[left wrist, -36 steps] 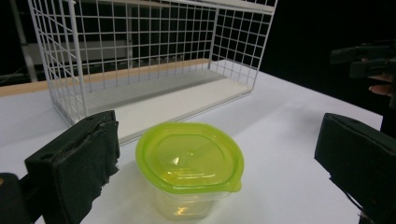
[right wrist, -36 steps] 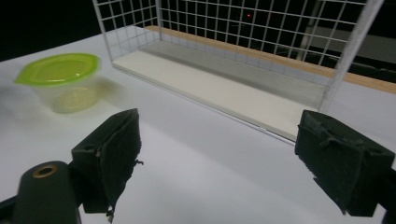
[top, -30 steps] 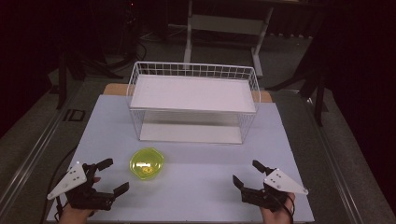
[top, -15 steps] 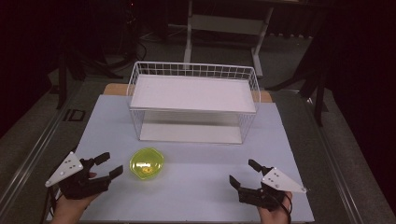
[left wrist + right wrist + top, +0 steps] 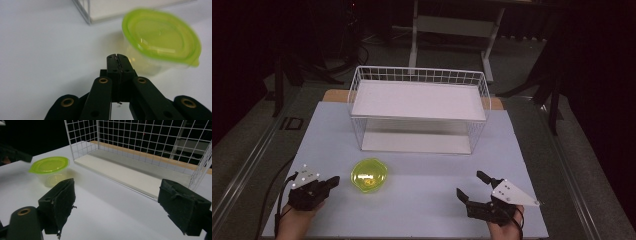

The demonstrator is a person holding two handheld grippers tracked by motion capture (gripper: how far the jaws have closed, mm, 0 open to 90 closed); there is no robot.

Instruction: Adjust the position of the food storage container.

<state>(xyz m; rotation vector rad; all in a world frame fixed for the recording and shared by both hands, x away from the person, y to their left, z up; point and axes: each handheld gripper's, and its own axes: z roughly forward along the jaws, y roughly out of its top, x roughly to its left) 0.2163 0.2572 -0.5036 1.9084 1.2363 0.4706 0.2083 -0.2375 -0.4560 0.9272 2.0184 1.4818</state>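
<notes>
The room around you was dark, and the white tabletop [image 5: 422, 200] was the one lit surface, with a white wire basket [image 5: 419, 107] standing toward twelve o'clock on it, a white board laid across its top and another on its floor. A clear plastic container with a lime-green lid [image 5: 369, 176] sat on the table at about seven o'clock from the basket, apart from it and upright.

Your left gripper [image 5: 332, 182] rested at nine o'clock of the container, near it but not touching. In the left gripper view its jaws were pressed together with nothing between them, their tips aimed at the container's [image 5: 161, 41] near side.

Your right gripper [image 5: 472, 186] lay at about four o'clock of the container, well apart from it. Its jaws were spread wide and empty; in the right gripper view the container [image 5: 50, 171] showed past the left pad [image 5: 65, 202] and the basket's [image 5: 150, 142] mesh wall rose ahead.
</notes>
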